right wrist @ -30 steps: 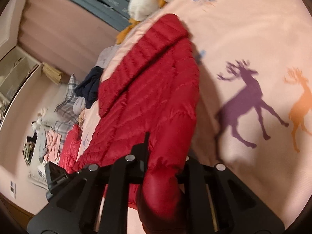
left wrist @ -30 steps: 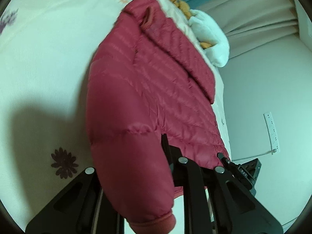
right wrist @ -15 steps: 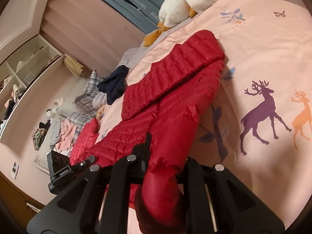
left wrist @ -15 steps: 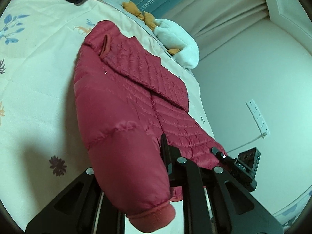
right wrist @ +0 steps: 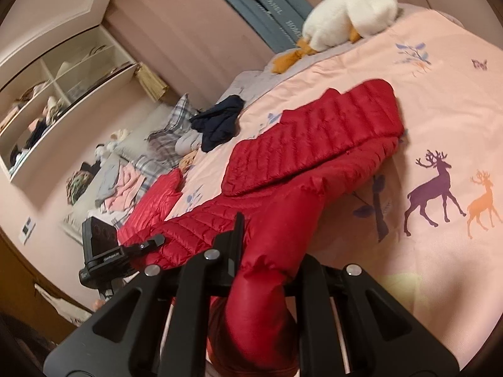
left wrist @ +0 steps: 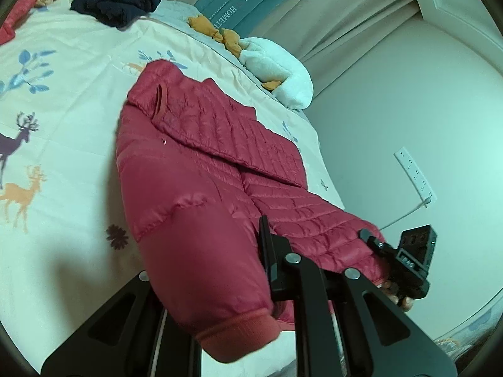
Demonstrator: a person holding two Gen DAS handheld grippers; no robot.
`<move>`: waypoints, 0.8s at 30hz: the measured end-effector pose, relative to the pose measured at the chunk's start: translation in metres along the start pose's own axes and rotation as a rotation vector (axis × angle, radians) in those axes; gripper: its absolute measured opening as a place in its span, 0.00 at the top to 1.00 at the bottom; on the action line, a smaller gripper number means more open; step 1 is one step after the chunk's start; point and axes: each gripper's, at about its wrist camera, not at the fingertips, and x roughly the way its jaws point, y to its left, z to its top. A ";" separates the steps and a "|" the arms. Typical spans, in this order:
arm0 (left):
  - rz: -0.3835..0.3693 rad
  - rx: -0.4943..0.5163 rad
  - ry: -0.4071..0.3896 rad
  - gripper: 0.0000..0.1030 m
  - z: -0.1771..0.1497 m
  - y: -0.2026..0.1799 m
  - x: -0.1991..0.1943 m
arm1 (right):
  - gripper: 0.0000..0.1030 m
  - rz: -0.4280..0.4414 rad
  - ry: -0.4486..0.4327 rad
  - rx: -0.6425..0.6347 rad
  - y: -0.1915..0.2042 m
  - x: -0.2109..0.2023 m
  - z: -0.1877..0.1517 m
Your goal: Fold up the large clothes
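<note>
A red quilted puffer jacket [left wrist: 204, 157] lies on the bed, its far part folded over, and it also shows in the right wrist view [right wrist: 314, 144]. My left gripper [left wrist: 217, 270] is shut on one sleeve near its ribbed cuff [left wrist: 239, 333] and holds it lifted above the bed. My right gripper [right wrist: 267, 270] is shut on the other sleeve [right wrist: 261, 308], also lifted. Each gripper shows in the other's view, the right one in the left wrist view [left wrist: 405, 264] and the left one in the right wrist view [right wrist: 107, 251], at the jacket's near end.
The bedsheet [right wrist: 440, 125] has deer prints. A white plush goose [right wrist: 349, 15] lies at the head of the bed. A dark garment [right wrist: 220, 122], a second red jacket [right wrist: 154, 201] and a heap of clothes [right wrist: 125, 176] lie at the left. A wall with a power strip [left wrist: 415, 172] stands close by.
Both grippers have pulled back and up with the sleeves, so more of the bed and room shows. The jacket stays stretched between them and the bed.
</note>
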 end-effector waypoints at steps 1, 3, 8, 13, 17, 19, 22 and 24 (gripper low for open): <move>0.008 0.007 -0.001 0.87 -0.002 -0.003 -0.003 | 0.90 0.003 0.002 -0.008 0.002 -0.003 -0.001; 0.028 0.019 0.004 0.87 -0.005 -0.008 -0.007 | 0.90 0.009 0.002 -0.017 0.005 -0.007 -0.002; 0.051 0.063 0.005 0.87 -0.011 -0.022 -0.015 | 0.90 0.024 -0.004 -0.017 0.007 -0.016 -0.004; 0.060 0.097 0.006 0.87 -0.013 -0.036 -0.019 | 0.90 0.040 -0.015 -0.017 0.009 -0.028 -0.005; 0.057 0.118 0.002 0.87 -0.011 -0.045 -0.024 | 0.90 0.056 -0.025 -0.019 0.009 -0.037 -0.005; 0.053 0.126 -0.002 0.87 -0.010 -0.048 -0.029 | 0.90 0.064 -0.031 -0.023 0.011 -0.042 -0.005; 0.046 0.137 -0.009 0.87 -0.009 -0.053 -0.033 | 0.90 0.081 -0.038 -0.032 0.014 -0.050 -0.007; 0.040 0.148 -0.015 0.87 -0.008 -0.057 -0.038 | 0.90 0.088 -0.044 -0.041 0.017 -0.056 -0.009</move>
